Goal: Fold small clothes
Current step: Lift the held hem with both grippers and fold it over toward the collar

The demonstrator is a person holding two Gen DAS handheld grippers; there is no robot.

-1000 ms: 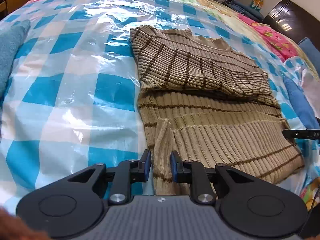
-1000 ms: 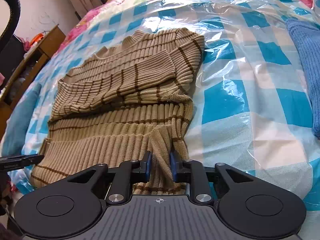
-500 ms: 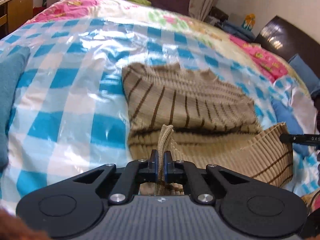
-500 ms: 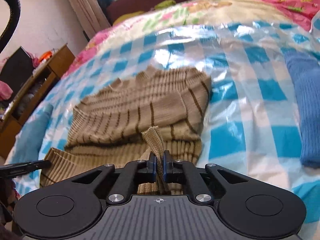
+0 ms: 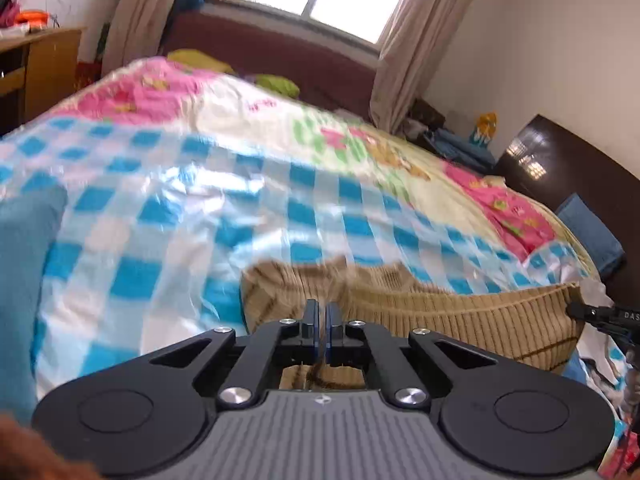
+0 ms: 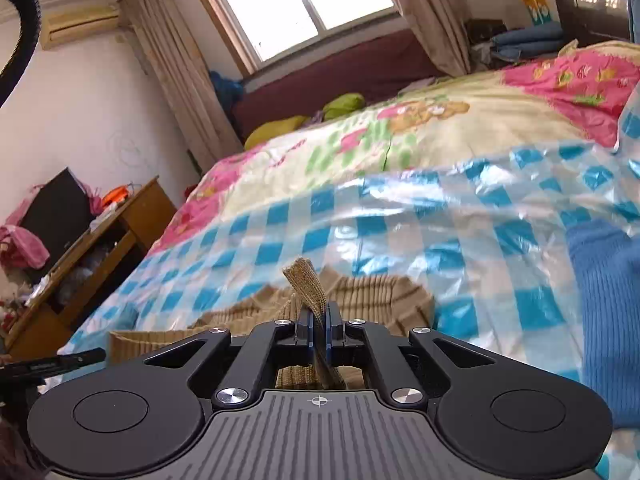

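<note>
A tan ribbed sweater with brown stripes (image 5: 460, 312) lies on the blue-checked plastic sheet (image 5: 200, 216) on the bed. My left gripper (image 5: 322, 318) is shut on one bottom corner of the sweater and holds it lifted. My right gripper (image 6: 319, 326) is shut on the other bottom corner (image 6: 306, 286), which sticks up between the fingers. The hem hangs stretched between the two grippers, above the rest of the sweater (image 6: 372, 292). The right gripper's tip shows at the right edge of the left wrist view (image 5: 600, 314).
A teal cloth (image 5: 24, 264) lies at the left of the sheet, a blue knit garment (image 6: 608, 300) at the right. A wooden desk (image 6: 100, 248) stands left of the bed. A window (image 6: 300, 0) and a dark headboard (image 5: 568, 160) lie beyond.
Both grippers closed on the sweater's bottom corners, then lifted and carried the hem forward over the sweater. The cameras have tilted up toward the window.
</note>
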